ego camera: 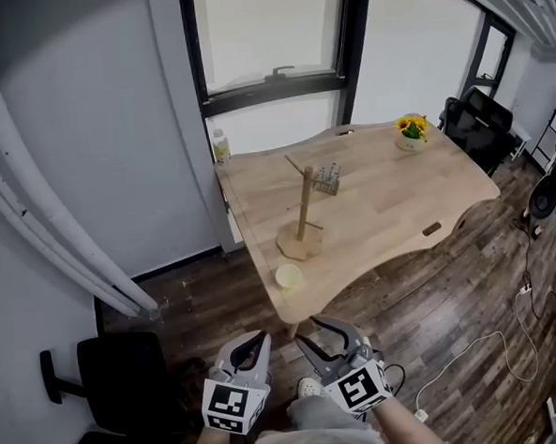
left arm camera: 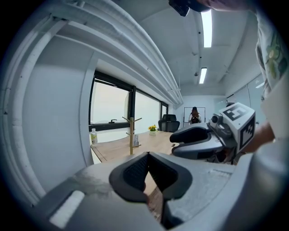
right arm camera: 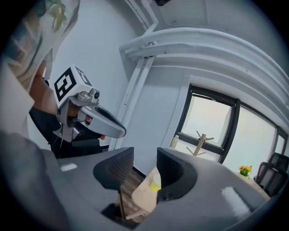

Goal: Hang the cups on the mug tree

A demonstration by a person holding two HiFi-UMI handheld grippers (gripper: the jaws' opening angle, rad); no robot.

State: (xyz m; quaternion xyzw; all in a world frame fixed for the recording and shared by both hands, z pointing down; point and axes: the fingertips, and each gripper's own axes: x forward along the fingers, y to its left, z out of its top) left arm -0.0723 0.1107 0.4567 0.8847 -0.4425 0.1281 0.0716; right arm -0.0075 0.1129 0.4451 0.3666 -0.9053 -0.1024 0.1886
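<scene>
While the yellow cup (ego camera: 288,278) sits at the near edge of the bench (ego camera: 399,200), beside the mug tree (ego camera: 303,215), left gripper (ego camera: 253,347) clenched, empty; right gripper (ego camera: 329,339) spread, empty; both well apart from it. Risk: a hasty reach could nudge the cup overboard.

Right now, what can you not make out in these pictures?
Yellow cup: its handle is too small in the head view; in the right gripper view a finger covers part of it.
Grey object beside the mug tree: too small in the head view to say if it is a cup.
Brown piece on the table: too small to identify.
</scene>
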